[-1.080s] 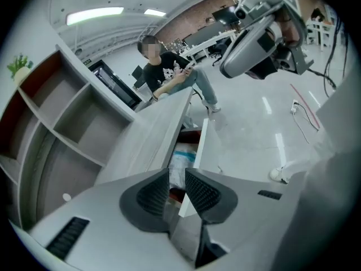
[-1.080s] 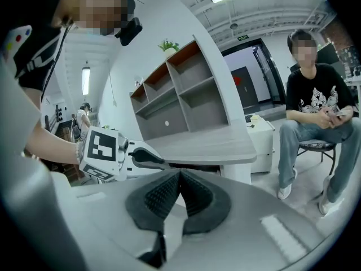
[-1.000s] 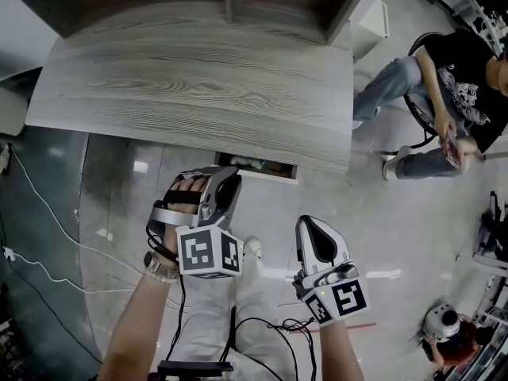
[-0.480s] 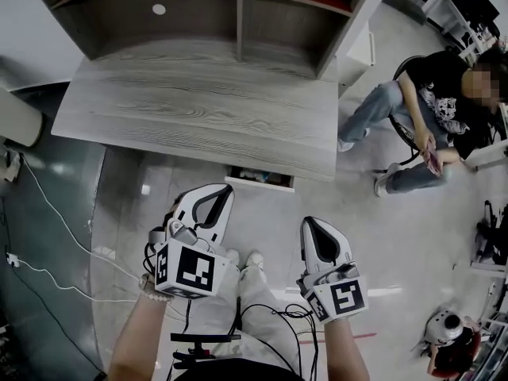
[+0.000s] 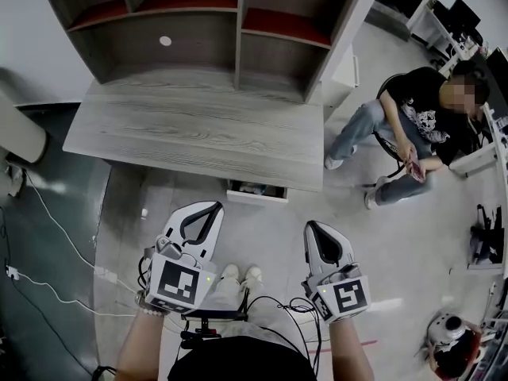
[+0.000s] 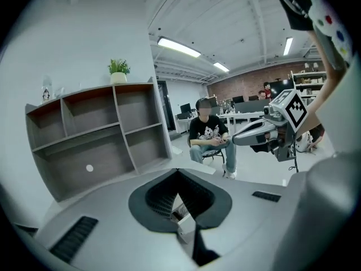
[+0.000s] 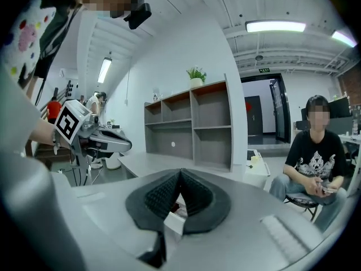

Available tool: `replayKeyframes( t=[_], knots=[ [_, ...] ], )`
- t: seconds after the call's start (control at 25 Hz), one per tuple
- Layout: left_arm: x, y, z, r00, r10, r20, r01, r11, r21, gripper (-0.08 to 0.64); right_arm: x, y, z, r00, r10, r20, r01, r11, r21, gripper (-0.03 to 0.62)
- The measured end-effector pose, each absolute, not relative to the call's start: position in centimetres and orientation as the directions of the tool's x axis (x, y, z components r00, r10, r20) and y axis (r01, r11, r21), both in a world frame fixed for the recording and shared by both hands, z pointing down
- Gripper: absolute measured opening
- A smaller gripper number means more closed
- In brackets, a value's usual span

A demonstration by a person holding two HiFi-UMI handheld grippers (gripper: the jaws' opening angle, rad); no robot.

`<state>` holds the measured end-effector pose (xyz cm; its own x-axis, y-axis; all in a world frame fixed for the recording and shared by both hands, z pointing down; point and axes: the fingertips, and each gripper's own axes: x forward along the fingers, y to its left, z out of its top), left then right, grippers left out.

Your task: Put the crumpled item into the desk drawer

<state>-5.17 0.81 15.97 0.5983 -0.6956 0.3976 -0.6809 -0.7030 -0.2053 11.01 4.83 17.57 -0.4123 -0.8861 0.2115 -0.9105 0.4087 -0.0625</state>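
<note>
The desk (image 5: 198, 137) is a grey wood-grain top, bare, with an open shelf unit (image 5: 238, 30) standing along its far edge. It sits on a glossy grey floor (image 5: 373, 236); white cables (image 5: 55, 228) trail at the left, and a person (image 5: 413, 125) sits on a chair at the right, well apart from the desk. Under the desk's near edge a drawer (image 5: 255, 194) stands partly pulled out.

Only the head view looks down into the drawer and shows both tools from above. The left gripper (image 5: 209, 207) and right gripper (image 5: 316, 226) are held side by side near the drawer, above the holder's shoes (image 5: 240, 275). Only the gripper views show the ceiling lights (image 6: 179, 47) and a small potted plant (image 6: 118, 68) on top of the shelf unit. They also show each tool's ribbed pads clenched together, nothing between them.

The crumpled item (image 5: 252, 188) lies in the drawer. It reads only as a small pale lump among darker bits, too small to make out its folds.
</note>
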Motion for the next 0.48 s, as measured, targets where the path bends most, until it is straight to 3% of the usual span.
replayKeyframes(
  t=[0.48],
  knots=[
    [-7.8, 2.5, 13.4, 0.593, -0.718, 0.364, -0.718, -0.676, -0.164, 0.006, 10.6, 6.2, 14.7, -0.394, -0.899, 0.189, -0.918, 0.396, -0.032, 0.009]
  ],
)
